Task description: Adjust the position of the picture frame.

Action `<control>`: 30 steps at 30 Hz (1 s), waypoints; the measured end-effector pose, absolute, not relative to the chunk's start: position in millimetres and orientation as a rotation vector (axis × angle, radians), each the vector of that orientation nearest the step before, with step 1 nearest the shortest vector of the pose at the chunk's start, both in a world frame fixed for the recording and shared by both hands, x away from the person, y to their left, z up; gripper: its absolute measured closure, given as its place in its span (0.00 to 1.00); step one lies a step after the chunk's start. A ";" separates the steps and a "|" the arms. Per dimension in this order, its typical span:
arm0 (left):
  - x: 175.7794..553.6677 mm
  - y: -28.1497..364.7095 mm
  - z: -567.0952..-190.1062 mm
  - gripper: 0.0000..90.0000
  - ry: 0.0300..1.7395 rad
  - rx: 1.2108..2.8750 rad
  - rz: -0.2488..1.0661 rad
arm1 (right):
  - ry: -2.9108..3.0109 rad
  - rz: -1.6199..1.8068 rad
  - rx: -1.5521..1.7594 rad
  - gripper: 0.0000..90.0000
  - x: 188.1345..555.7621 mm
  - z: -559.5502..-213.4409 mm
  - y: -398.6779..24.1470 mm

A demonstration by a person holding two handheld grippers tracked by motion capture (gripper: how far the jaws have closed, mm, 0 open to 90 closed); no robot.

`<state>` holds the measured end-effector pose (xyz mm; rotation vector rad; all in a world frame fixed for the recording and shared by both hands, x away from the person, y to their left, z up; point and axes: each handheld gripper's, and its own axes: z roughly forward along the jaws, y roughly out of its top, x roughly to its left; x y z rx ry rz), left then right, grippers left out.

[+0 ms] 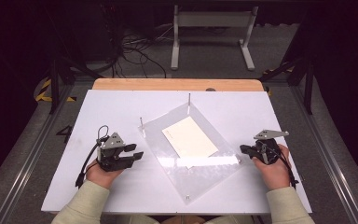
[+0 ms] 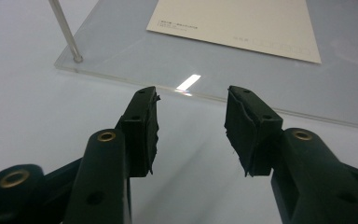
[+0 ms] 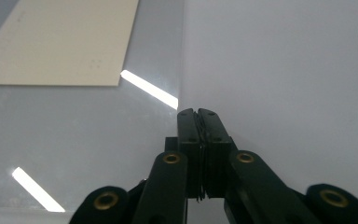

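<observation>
A person's two hands rest at the near edge of a white table [image 1: 98,112], each holding a black two-jaw gripper: the left gripper [image 1: 133,151] has its jaws partly open with nothing between them, aimed at the near left edge of a clear plastic sheet [image 1: 214,172], while the right gripper [image 1: 243,149] has its jaws pressed fully together on nothing, its tips just beside the sheet's right corner. The sheet lies flat and turned diamond-wise in the middle of the table, between the two grippers. Farther back on it lies a cream card [image 1: 189,136], thin metal pins [image 1: 141,122] stand upright at the sheet's far corners, and a wooden strip [image 1: 177,84] runs along the table's far edge.
</observation>
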<state>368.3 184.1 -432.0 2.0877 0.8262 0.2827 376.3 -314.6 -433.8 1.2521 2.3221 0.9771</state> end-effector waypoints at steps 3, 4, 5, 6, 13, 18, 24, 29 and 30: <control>367.3 188.8 -432.0 0.62 0.839 2.076 0.279 | 2.372 0.943 1.275 0.99 379.3 -442.2 -314.6; 367.7 189.9 -432.4 0.63 0.843 2.069 0.264 | 2.390 0.942 1.272 0.99 379.7 -444.1 -314.2; 368.0 191.2 -432.8 0.64 0.849 2.067 0.252 | 2.397 0.948 1.270 0.99 379.1 -444.8 -314.1; 368.5 192.0 -433.7 0.65 0.855 2.062 0.243 | 2.403 0.954 1.270 0.99 378.9 -444.8 -314.3; 372.3 199.0 -438.5 0.83 0.968 2.075 0.235 | 2.493 0.982 1.251 0.99 370.6 -443.9 -309.1; 375.7 205.5 -440.9 0.88 1.021 2.073 0.226 | 2.611 0.995 1.165 0.99 357.6 -443.6 -283.5; 378.7 206.3 -444.9 0.91 1.042 2.098 0.228 | 2.712 0.989 1.047 0.99 345.2 -443.5 -253.7; 378.8 209.9 -443.6 0.90 1.050 2.078 0.238 | 2.790 1.013 0.958 0.99 336.6 -444.4 -233.0; 378.6 210.1 -443.3 0.90 1.049 2.078 0.251 | 2.802 1.016 0.938 0.99 334.7 -444.6 -228.6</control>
